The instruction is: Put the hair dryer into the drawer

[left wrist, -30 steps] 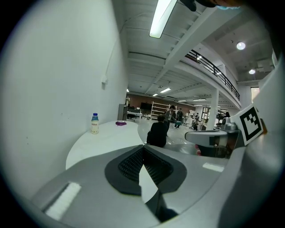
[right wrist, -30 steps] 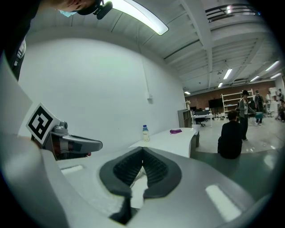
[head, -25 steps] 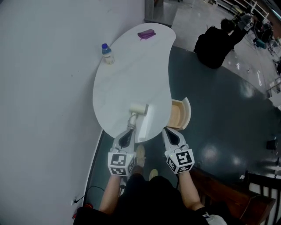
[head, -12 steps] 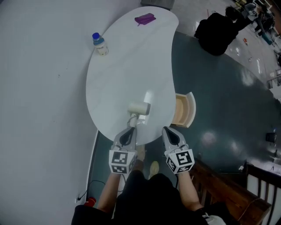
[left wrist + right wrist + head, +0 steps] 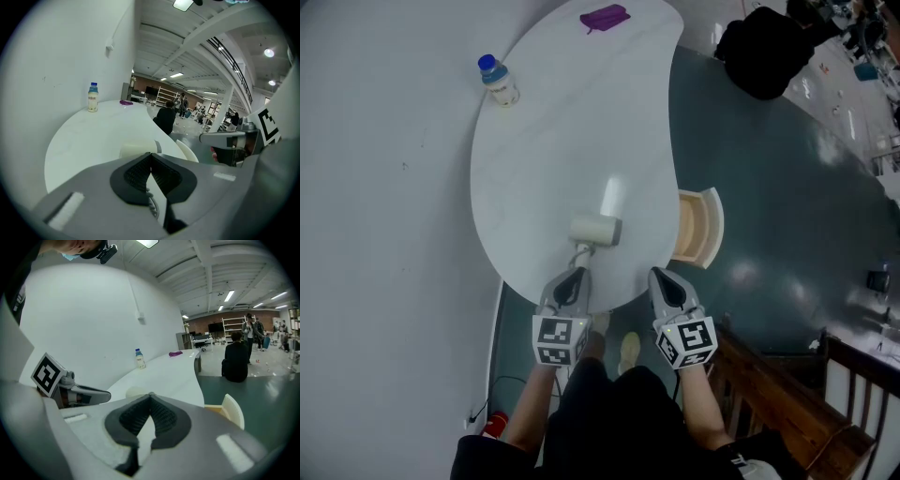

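Left hand-held gripper (image 5: 577,272), right hand-held gripper (image 5: 658,273): closed, empty.

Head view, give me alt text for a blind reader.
A white hair dryer lies near the front edge of a curved white table, with an open drawer at the table's right side. The left gripper and right gripper, both shut, point toward that edge.

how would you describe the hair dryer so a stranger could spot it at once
Find the big white kidney-shaped table. At its end nearest the person, near the open wood-lined drawer, lies the cream-white hair dryer, a stubby barrel with a handle. The only other things on the table, the blue-capped bottle and the purple object, sit far off at the other end.
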A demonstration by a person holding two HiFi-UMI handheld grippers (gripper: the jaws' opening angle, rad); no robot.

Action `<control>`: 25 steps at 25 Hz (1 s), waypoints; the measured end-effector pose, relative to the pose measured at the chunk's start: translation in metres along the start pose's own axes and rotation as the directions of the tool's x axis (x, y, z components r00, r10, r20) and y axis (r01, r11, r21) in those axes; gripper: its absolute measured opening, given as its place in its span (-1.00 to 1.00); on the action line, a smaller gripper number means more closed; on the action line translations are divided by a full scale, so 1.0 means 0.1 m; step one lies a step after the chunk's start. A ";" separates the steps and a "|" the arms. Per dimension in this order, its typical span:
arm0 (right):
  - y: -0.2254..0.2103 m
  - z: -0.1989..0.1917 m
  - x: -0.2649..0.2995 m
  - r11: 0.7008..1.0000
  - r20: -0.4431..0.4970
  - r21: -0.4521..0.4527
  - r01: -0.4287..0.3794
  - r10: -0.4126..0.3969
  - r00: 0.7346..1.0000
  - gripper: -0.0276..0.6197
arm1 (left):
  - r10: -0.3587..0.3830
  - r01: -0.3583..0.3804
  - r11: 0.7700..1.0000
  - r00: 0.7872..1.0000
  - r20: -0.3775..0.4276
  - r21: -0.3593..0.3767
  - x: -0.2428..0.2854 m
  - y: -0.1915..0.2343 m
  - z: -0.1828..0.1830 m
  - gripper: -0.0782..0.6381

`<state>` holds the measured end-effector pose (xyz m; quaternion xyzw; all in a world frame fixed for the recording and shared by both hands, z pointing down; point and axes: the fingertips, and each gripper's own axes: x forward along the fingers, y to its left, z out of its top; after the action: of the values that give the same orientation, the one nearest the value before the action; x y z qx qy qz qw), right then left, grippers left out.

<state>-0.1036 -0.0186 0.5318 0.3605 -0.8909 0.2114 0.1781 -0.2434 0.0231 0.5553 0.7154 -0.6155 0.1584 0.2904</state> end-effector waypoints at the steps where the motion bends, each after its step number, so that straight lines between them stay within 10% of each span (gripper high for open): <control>1: -0.02 -0.01 0.02 1.000 -0.002 0.002 0.003 -0.003 1.000 -0.91 | 0.002 -0.002 1.000 1.000 -0.009 -0.009 0.03 0.02 -0.01 -0.74; 10: -0.13 -0.05 0.14 0.999 -0.028 0.021 0.032 -0.031 0.999 -0.91 | 0.009 -0.013 0.999 0.996 -0.094 -0.041 0.34 0.15 -0.14 -0.16; 25: -0.43 -0.24 0.26 0.992 -0.074 0.068 0.107 -0.102 0.992 -0.91 | 0.013 -0.024 0.999 0.966 -0.257 -0.039 0.86 0.30 -0.51 0.10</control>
<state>-0.0857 -0.0491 0.5754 0.4052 -0.8558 0.2463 0.2071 -0.2490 -0.0160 0.6522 0.6768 -0.5827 0.2395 0.3808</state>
